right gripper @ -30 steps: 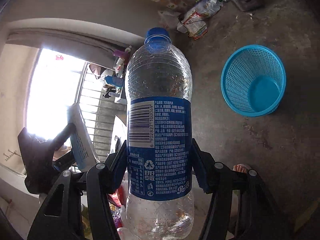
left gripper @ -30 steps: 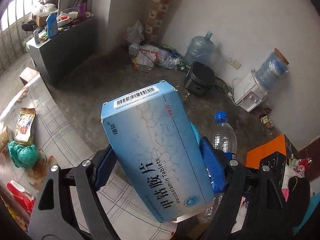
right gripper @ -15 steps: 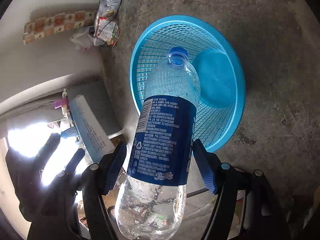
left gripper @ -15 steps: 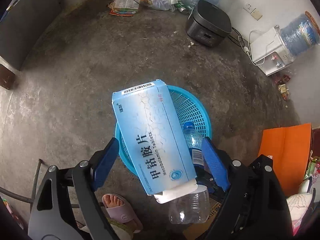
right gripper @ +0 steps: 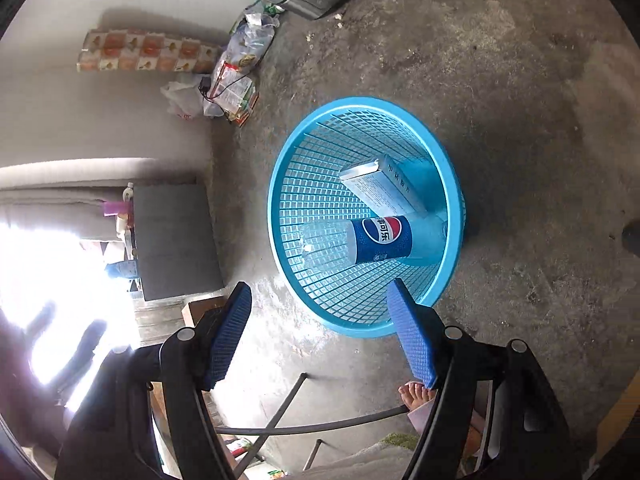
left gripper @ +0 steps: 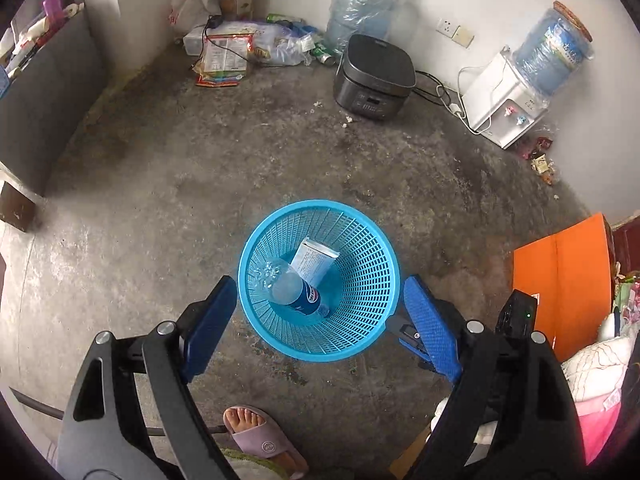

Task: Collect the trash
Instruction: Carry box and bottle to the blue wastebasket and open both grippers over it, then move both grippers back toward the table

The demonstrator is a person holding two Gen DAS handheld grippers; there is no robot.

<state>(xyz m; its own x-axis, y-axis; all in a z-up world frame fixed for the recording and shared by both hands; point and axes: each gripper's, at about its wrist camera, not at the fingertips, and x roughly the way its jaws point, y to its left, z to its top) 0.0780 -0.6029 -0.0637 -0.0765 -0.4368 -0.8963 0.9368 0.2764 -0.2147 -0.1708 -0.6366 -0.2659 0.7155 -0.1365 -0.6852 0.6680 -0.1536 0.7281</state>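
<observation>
left gripper and right gripper both hung spread wide and empty over the round blue plastic mesh basket on the concrete floor. inside it lay the clear pepsi-labelled plastic bottle, beside the white-and-blue cardboard tablet box.

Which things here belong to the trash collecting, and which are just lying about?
Part of the job:
blue basket
Pepsi bottle, inside the basket
tablet box, inside the basket

Just lying about:
rice cooker
water dispenser
water jug
orange board
</observation>
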